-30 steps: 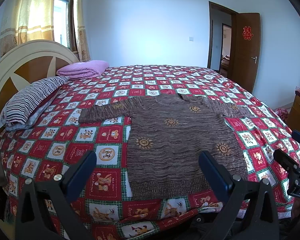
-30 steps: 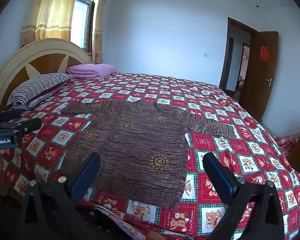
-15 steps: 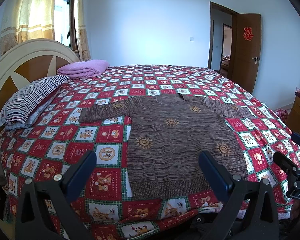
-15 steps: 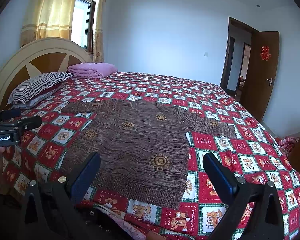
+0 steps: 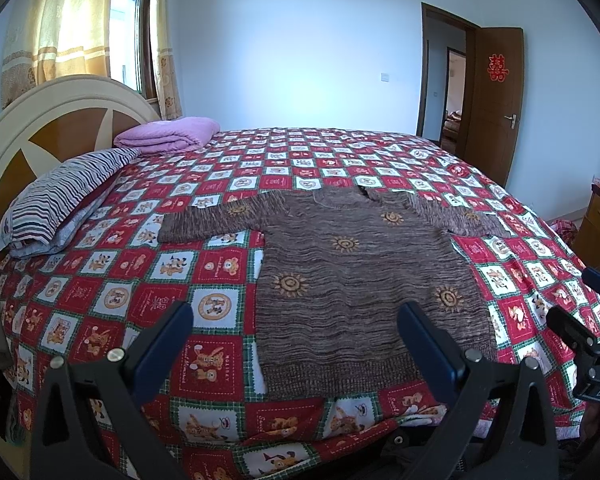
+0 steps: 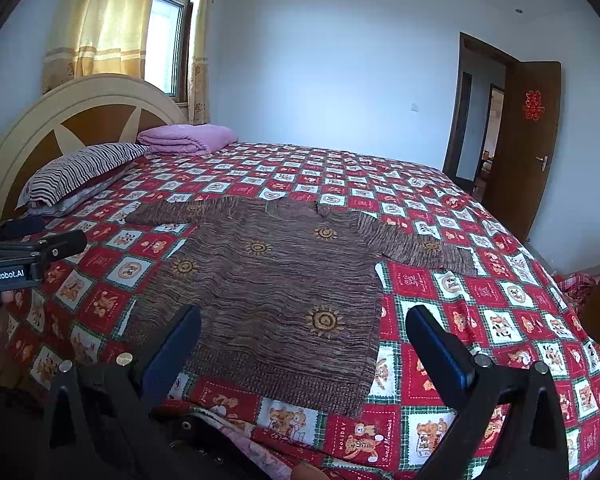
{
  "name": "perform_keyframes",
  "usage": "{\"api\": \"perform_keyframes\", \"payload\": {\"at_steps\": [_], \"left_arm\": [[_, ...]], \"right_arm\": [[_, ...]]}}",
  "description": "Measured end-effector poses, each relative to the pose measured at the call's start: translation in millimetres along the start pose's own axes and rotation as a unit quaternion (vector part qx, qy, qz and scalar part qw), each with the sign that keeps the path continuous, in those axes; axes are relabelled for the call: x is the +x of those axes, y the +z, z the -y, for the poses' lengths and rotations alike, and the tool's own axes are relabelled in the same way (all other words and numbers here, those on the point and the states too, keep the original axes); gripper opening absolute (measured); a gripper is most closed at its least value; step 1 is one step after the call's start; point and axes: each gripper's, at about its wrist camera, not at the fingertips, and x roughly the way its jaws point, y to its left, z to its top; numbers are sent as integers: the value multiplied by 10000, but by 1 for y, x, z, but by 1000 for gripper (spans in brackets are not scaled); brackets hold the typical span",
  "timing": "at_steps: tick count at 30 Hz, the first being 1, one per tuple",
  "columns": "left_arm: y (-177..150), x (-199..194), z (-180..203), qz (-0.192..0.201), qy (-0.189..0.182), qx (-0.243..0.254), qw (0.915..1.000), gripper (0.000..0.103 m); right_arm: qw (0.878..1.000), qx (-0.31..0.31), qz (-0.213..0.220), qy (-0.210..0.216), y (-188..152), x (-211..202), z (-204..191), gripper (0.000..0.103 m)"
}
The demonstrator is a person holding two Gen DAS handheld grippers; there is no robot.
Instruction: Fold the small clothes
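Daylight came through the window (image 5: 126,40) at upper left, washing the curtain (image 6: 100,20) bright. Both views were sharp and evenly lit, with strong fisheye bending and black corners.

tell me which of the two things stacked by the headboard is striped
The striped pillow, lying nearer the bed's front edge. The folded blanket beyond it, toward the window, is plain pink.

Pale blue walls (image 5: 300,60) enclose a bedroom. A bed (image 5: 340,152) with a red patchwork cover fills it, its arched headboard (image 5: 60,120) below a daylit window (image 6: 166,44) with yellow curtains (image 6: 100,20). 1 brown door (image 6: 534,140) stands open.
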Motion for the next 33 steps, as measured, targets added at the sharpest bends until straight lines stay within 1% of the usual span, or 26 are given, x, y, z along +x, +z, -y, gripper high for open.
{"api": "perform_keyframes", "payload": {"at_steps": [16,21,24,26,28,30,33], "left_arm": [[0,0,-1,-6,-6,-10,10000,103],[-2,4,-1,-31,-6,-24,10000,103],[-4,8,-1,-72,-30,-26,10000,103],[-4,13,0,-127,-22,-15,9999,103],[-3,19,0,-203,-75,-23,9998,103],[-1,26,0,-244,-142,-9,9996,103],[3,36,0,-246,-85,92,9996,103]], "right_arm": [[10000,7,-13,19,1,0,0,102],[10000,-4,-18,51,2,2,0,102],[9999,60,59,133,1,3,3,102],[9997,124,86,182,0,7,7,102],[9993,181,60,329,0,15,10,102],[9986,266,-31,450,-1,26,19,102],[9979,376,-149,501,-3,48,29,102]]}}
